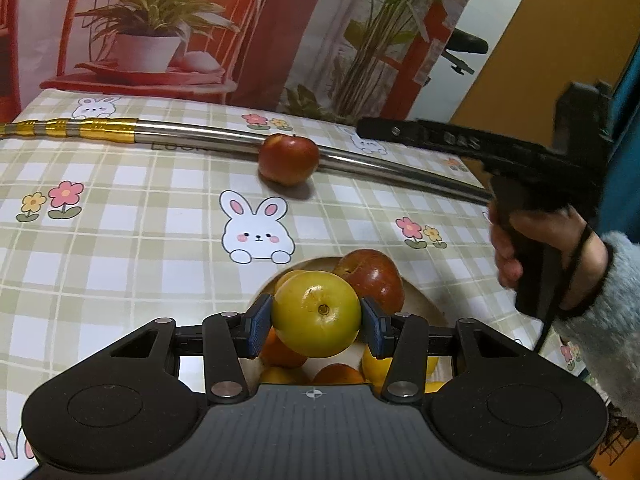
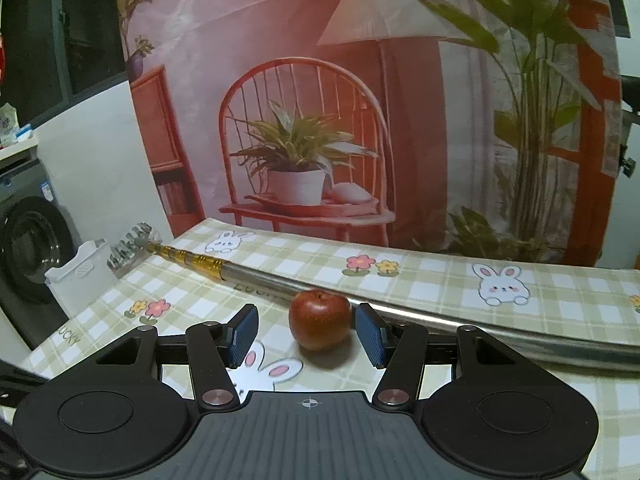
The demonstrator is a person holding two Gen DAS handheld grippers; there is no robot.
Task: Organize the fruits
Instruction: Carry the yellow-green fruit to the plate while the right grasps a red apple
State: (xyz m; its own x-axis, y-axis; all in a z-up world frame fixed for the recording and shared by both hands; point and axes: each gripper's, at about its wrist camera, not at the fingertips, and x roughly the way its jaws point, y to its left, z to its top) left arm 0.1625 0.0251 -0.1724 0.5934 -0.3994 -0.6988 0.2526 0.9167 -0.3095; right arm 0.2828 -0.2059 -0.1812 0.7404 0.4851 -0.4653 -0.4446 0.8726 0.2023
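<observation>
A yellow-green apple [image 1: 316, 314], round and glossy with its brown stem pit facing the camera, sits pinched between blue pads above a pale plate [image 1: 420, 300]. On the plate lie a dark red apple [image 1: 376, 276], oranges [image 1: 280, 350] and other yellow fruit [image 1: 378, 366], packed close together. A second, smaller red apple [image 1: 289, 159] stands upright on the checked cloth, well apart from the plate, touching a long metal pole [image 1: 200, 136].

The left wrist camera looks steeply down along its fingers, close above a bowl [image 1: 420, 300] of fruit, facing across the checked tablecloth [image 1: 120, 220] toward the printed backdrop [image 1: 280, 20]. The right wrist camera sits lower and flatter, near the table. Both share the red apple [image 1: 289, 159] [image 2: 320, 319] and the metal pole [image 1: 192, 134] [image 2: 400, 312].
</observation>
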